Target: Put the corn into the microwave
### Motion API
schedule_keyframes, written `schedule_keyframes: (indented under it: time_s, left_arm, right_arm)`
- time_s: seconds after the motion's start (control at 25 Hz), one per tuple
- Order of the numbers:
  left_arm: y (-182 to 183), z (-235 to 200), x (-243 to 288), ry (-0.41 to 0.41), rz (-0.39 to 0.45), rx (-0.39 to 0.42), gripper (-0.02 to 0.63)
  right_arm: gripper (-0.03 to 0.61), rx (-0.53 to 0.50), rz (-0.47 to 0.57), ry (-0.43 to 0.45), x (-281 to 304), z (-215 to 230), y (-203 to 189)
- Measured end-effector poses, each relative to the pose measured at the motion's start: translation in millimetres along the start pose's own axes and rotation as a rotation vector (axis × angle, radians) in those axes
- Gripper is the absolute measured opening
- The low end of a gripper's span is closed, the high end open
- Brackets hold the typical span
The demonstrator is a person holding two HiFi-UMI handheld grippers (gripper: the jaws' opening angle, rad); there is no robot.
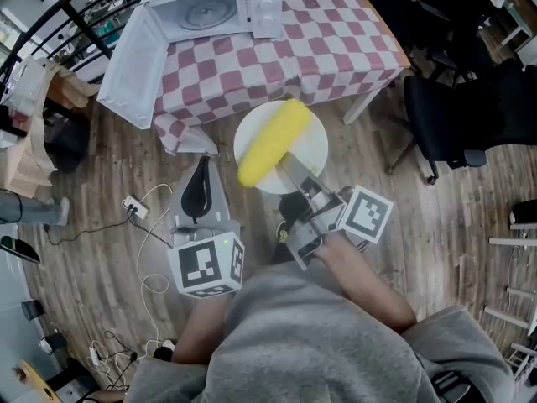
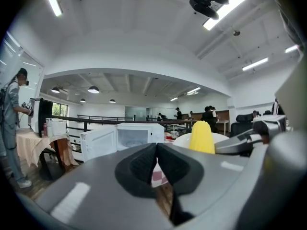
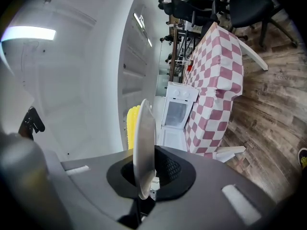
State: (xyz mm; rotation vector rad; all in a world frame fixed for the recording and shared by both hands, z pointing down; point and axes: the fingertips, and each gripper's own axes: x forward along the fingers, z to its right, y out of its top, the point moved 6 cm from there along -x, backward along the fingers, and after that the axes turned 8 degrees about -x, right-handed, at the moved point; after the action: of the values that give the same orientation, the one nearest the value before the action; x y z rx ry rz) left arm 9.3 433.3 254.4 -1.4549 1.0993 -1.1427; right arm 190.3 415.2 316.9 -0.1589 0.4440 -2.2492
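From your head view, your right gripper [image 1: 287, 166] is clamped on the near rim of a white plate [image 1: 312, 143], held out over the wooden floor [image 1: 436, 225] just short of the table. The corn [image 1: 275, 141] lies across that plate, tilted, one end overhanging the plate's near-left rim. Ahead, the microwave [image 1: 210, 11] sits on the checkered tablecloth [image 1: 327, 49] with its door [image 1: 132, 57] swung wide to the left and the turntable showing inside. Your left gripper [image 1: 201, 173] is level beside the right, left of the plate, jaws together and carrying nothing. A black office chair [image 1: 461, 116] stands to the right of the table.

In your left gripper view, the left gripper [image 2: 157, 148] has its two dark pads meeting with nothing between them. Beyond them is the open microwave [image 2: 136, 137], and to the right the corn [image 2: 202, 138] stands up yellow above the plate [image 2: 181, 139].

In your right gripper view, the right gripper [image 3: 144, 178] has its jaws shut on the plate [image 3: 144, 143], seen edge-on as a thin white blade. The corn [image 3: 131, 123] peeks out behind it on the left, and the microwave [image 3: 178, 110] and tablecloth [image 3: 216, 80] lie beyond on the right.
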Motion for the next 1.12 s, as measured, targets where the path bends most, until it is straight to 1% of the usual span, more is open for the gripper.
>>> schedule_keyframes:
  time_s: [0.36, 0.52, 0.68, 1.12]
  left_arm:
    - [0.3, 5.2, 33.9, 0.021, 0.002, 0.005, 0.011]
    - [1.1, 2.3, 37.8, 0.031, 0.002, -0.002, 0.011]
    - [4.4, -0.3, 42.7, 0.04, 0.005, 0.003, 0.011]
    - [7.4, -11.3, 57.6, 0.038, 0.004, 0.01, 0.011]
  right_arm:
    - [0.005, -0.018, -0.038, 0.012, 24.8, 21.3, 34.6]
    - [0.005, 0.021, -0.041, 0.026, 30.8, 25.1, 39.1]
    - [0.005, 0.005, -0.042, 0.012, 36.1, 29.1, 46.1]
    - [0.005, 0.016, -0.044, 0.018, 55.5, 31.0, 49.6]
